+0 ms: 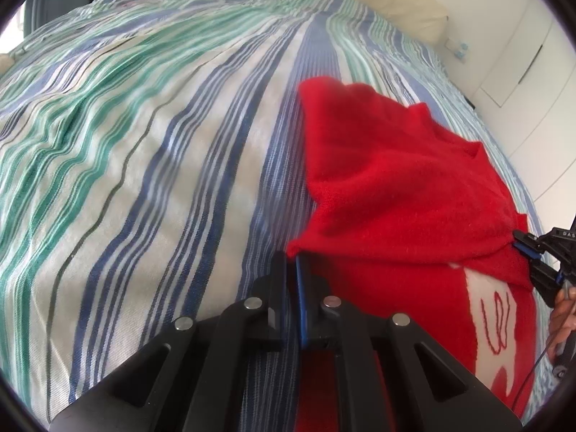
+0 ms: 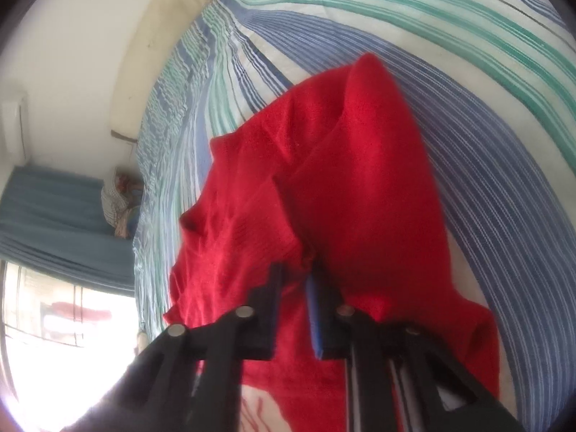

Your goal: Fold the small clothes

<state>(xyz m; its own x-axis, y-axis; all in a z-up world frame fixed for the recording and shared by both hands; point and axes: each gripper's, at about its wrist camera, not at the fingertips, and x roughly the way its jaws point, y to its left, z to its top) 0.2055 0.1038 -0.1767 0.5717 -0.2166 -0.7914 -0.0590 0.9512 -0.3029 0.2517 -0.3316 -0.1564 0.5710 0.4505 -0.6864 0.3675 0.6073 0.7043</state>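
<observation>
A small red knitted sweater [image 1: 388,194] with a white patch on its front lies on a striped bedspread [image 1: 144,144]. Its upper part is folded over the lower part. My left gripper [image 1: 293,257] is shut on the sweater's left corner. My right gripper [image 1: 523,252] shows at the right edge of the left wrist view, pinching the sweater's right edge. In the right wrist view the sweater [image 2: 324,187] hangs lifted from the bedspread [image 2: 486,108]. A fold of it sits between the fingers of the right gripper [image 2: 297,273], which stand a little apart.
A cream headboard or pillow edge [image 1: 414,3] runs along the far side of the bed. White wardrobe doors [image 1: 522,54] stand at the right. A blue curtain [image 2: 54,216] and a bright window [image 2: 54,324] are beyond the bed. A pile of clothes [image 2: 118,201] lies at the bed's end.
</observation>
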